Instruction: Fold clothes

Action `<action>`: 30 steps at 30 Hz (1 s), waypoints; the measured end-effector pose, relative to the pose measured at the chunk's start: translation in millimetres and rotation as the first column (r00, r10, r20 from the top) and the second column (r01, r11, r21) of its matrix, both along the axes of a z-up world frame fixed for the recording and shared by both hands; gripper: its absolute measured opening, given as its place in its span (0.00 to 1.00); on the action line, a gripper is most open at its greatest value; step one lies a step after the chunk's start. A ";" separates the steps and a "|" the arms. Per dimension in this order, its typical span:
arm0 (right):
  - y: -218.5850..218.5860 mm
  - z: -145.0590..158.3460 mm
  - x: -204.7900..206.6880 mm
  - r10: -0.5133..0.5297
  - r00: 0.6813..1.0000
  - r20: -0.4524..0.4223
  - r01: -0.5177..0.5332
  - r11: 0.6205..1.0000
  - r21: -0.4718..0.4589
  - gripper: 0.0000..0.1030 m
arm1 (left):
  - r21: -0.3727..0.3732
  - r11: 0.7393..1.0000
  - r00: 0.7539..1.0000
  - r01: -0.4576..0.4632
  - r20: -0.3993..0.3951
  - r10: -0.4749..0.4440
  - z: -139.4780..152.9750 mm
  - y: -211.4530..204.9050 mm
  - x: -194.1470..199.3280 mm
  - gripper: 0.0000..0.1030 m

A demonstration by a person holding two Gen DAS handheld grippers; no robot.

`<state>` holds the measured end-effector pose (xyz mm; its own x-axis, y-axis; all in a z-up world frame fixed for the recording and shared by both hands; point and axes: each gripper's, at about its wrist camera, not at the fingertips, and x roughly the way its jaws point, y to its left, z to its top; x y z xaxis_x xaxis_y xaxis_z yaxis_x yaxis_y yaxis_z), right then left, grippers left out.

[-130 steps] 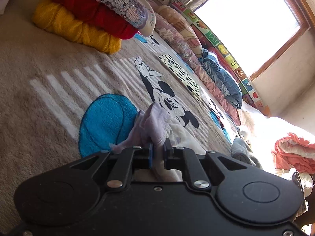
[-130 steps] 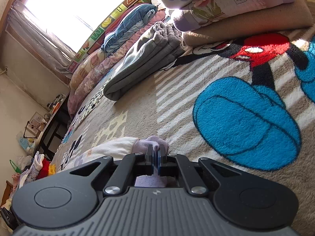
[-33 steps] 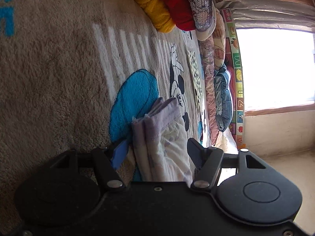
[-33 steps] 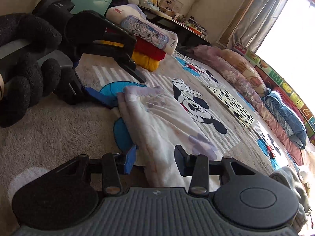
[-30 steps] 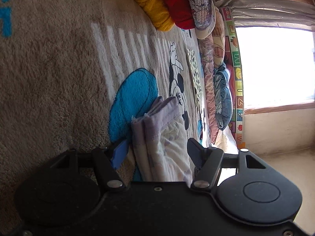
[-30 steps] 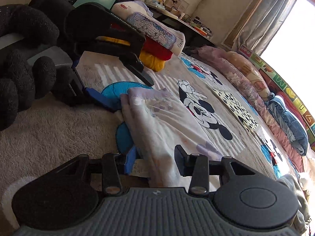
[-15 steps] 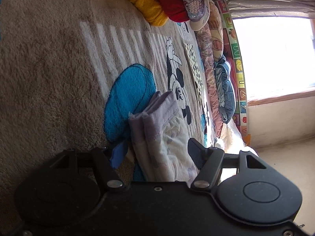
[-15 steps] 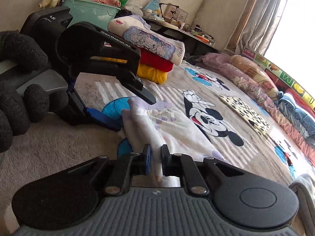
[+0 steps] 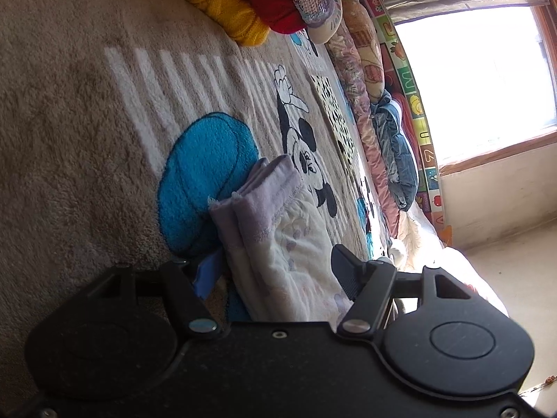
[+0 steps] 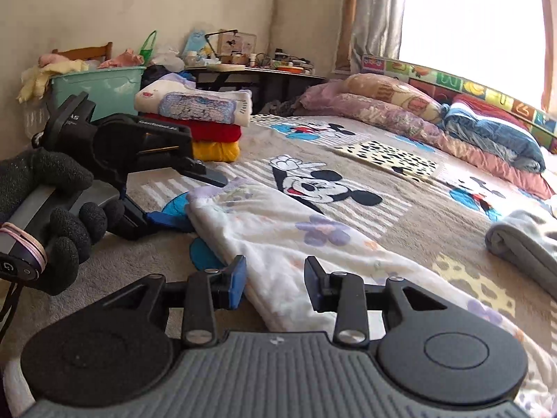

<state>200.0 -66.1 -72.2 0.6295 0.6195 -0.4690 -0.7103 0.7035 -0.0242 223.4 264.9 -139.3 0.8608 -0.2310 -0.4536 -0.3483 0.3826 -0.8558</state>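
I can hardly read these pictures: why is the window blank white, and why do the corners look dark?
In both views the window is overexposed by daylight, so nothing outside shows; the right view's corners are black from the round lens; the left view is tilted, and the blanket looks bent.

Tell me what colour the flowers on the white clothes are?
Purple, on the white garment; clearest in the right wrist view.
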 end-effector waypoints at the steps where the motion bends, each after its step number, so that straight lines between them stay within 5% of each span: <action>1: -19.4 -1.8 5.0 -0.055 0.998 -0.041 0.057 0.998 0.036 0.43 | 0.002 1.000 1.000 -0.003 0.000 0.003 -1.2 -1.0 1.1 0.63; 5: -98.9 -13.2 25.8 -0.251 0.944 -0.215 0.289 0.943 0.167 0.43 | 0.045 0.999 1.000 -0.017 0.006 0.017 -4.4 -11.9 3.0 0.60; 8: -122.0 -30.6 42.0 -0.323 0.904 -0.279 0.367 0.923 0.120 0.40 | 0.053 0.998 0.999 -0.015 0.030 0.013 0.0 -26.1 -2.7 0.57; 10: -124.8 -41.6 49.5 -0.331 0.898 -0.290 0.370 0.924 0.094 0.32 | 0.030 1.000 0.998 0.005 0.062 -0.007 -3.0 -29.6 -2.4 0.57; 14: -116.3 -46.2 56.0 -0.339 0.900 -0.274 0.371 0.926 0.073 0.32 | -0.019 0.999 0.998 -0.026 0.055 0.027 -17.3 -24.0 0.7 0.33; 19: -120.8 -46.9 53.9 -0.336 0.898 -0.285 0.374 0.923 0.089 0.33 | -0.021 0.999 0.997 -0.049 0.060 0.050 -18.6 -19.9 6.1 0.33; 24: -117.3 -44.0 53.8 -0.333 0.903 -0.273 0.362 0.930 0.062 0.34 | 0.050 0.998 0.997 -0.038 0.064 0.035 -12.3 -26.6 10.8 0.23; 30: -132.6 -32.6 42.8 -0.320 0.904 -0.285 0.371 0.917 0.147 0.38 | 0.116 0.993 0.988 -0.033 0.154 0.015 12.8 -37.5 8.7 0.16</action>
